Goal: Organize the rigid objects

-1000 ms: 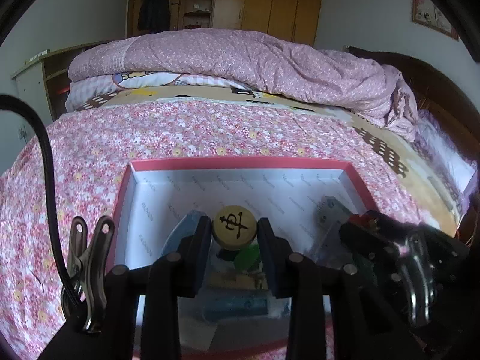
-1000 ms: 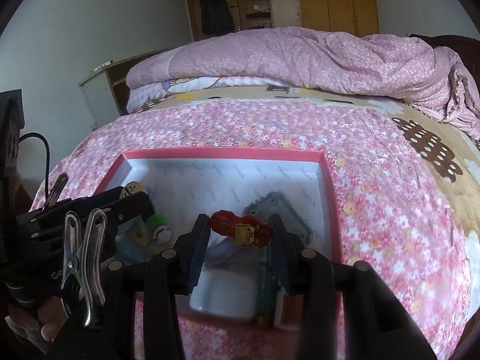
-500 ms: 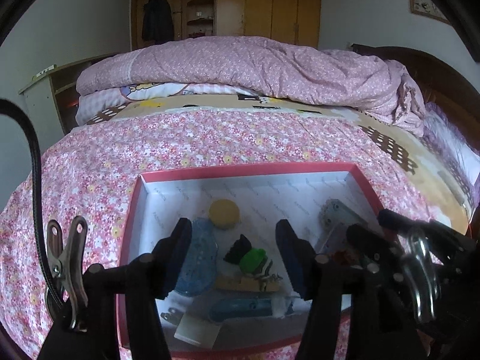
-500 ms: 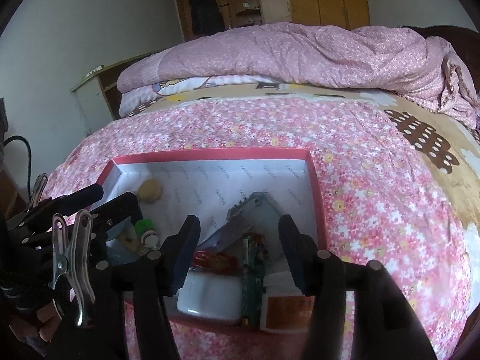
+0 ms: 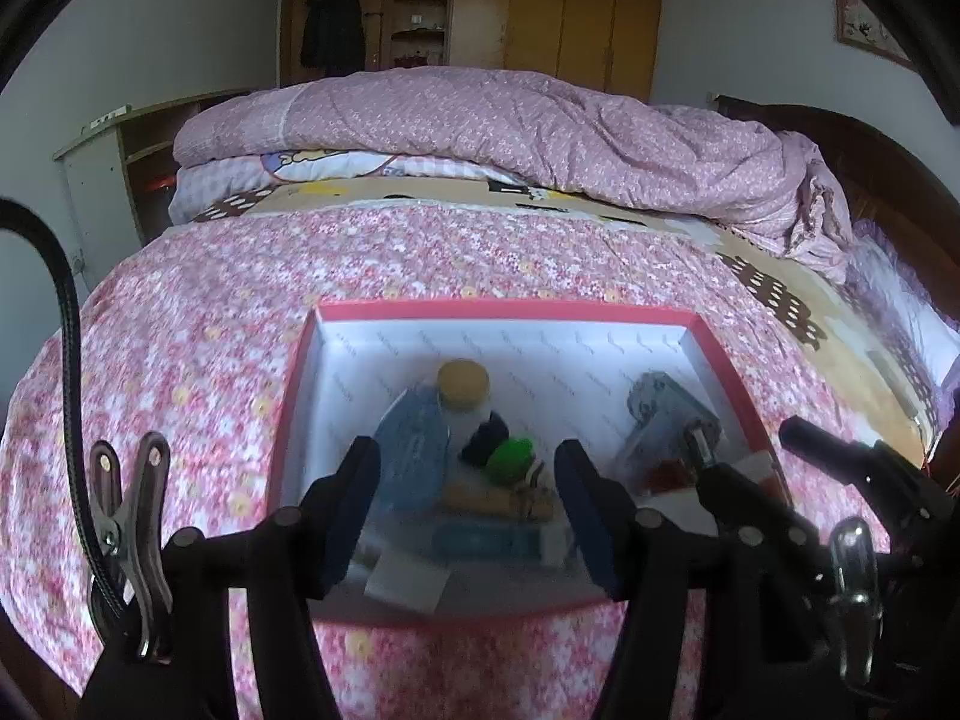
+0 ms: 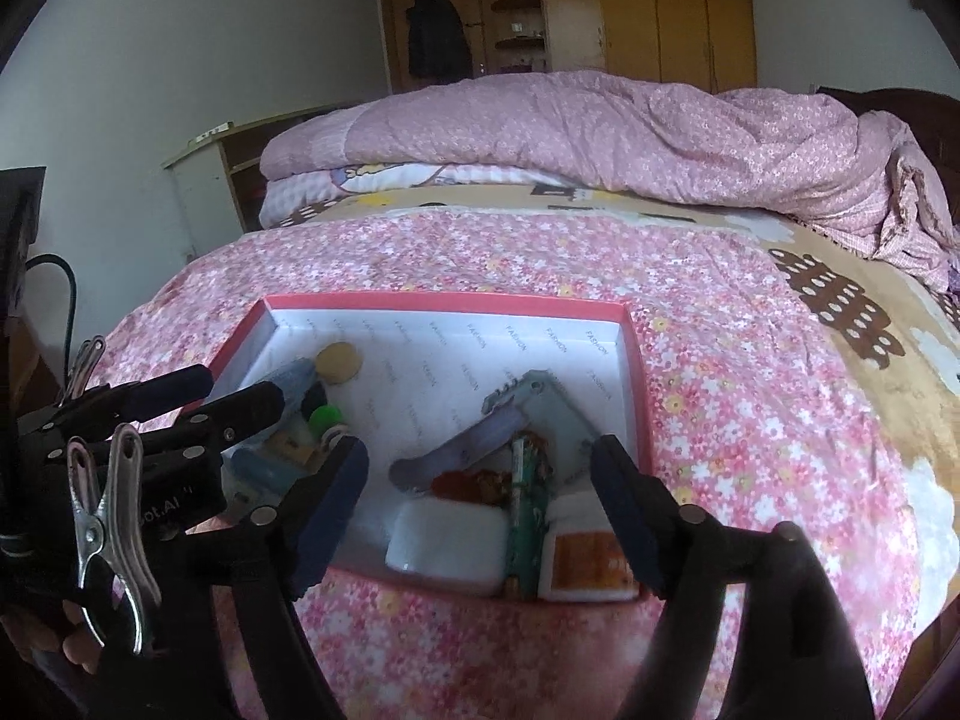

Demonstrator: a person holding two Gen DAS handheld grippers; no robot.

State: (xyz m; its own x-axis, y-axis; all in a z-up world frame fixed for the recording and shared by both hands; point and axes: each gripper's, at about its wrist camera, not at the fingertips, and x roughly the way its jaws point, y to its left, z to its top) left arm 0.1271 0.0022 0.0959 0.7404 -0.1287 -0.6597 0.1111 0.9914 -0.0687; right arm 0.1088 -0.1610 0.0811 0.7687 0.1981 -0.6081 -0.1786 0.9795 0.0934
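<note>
A red-rimmed white box (image 5: 504, 311) (image 6: 447, 302) lies on the flowered bedspread and holds several small items. A round tan game piece (image 5: 462, 383) (image 6: 339, 363) lies at its back left. A red toy figure (image 6: 465, 485) lies near the front, beside a green circuit board (image 6: 528, 516), a white block (image 6: 447, 546) and an orange-labelled bottle (image 6: 591, 561). A grey metal part (image 6: 540, 402) (image 5: 666, 405) lies at the right. My left gripper (image 5: 468, 510) is open and empty above the box's near left. My right gripper (image 6: 480, 498) is open and empty above its near right.
A green cap (image 5: 510, 459), a blue oval item (image 5: 414, 450) and a blue tube (image 5: 492, 540) lie in the box's left half. A folded pink quilt (image 5: 510, 126) lies across the bed's far end. A wooden wardrobe (image 5: 540, 18) stands behind.
My left gripper let go of the tan game piece, which now lies in the box. My right gripper let go of the red toy figure. Both grippers opened and drew back.
</note>
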